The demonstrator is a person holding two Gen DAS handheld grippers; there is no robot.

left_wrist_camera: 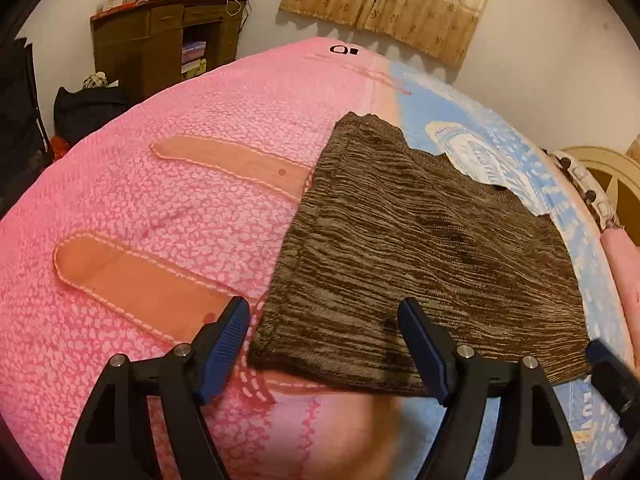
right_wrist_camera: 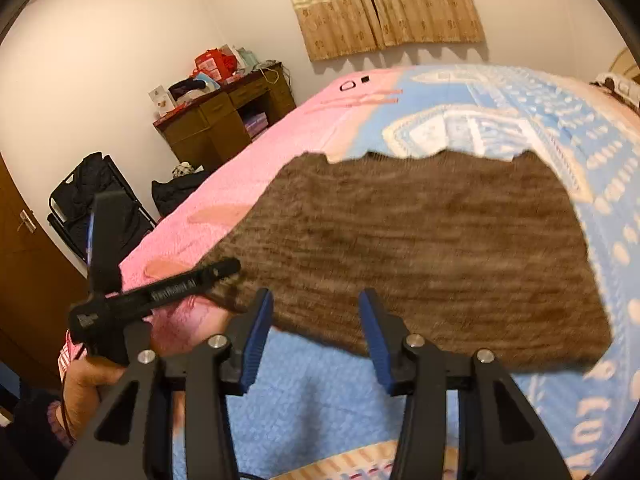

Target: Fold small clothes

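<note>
The left gripper stands wide apart over the near left corner of the brown knitted garment, its blue-padded fingers straddling that corner with nothing pinched between them; one finger hangs over the pink side of the blanket, the other over the knit, and whether either pad brushes the fabric cannot be told. The right gripper is parted about halfway and empty, its fingers poised just above the near edge of the garment, apart from the cloth. In the right wrist view the person's hand grips the handle of the left tool at the lower left. The garment lies flat on the bed, folded into a rough rectangle, straddling the seam where the blanket's pink half meets its blue patterned half. Its surface is a streaky brown and tan knit; the far edge is uneven and stepped, while the near edge runs fairly straight. It looks blurred in the right wrist view.
</note>
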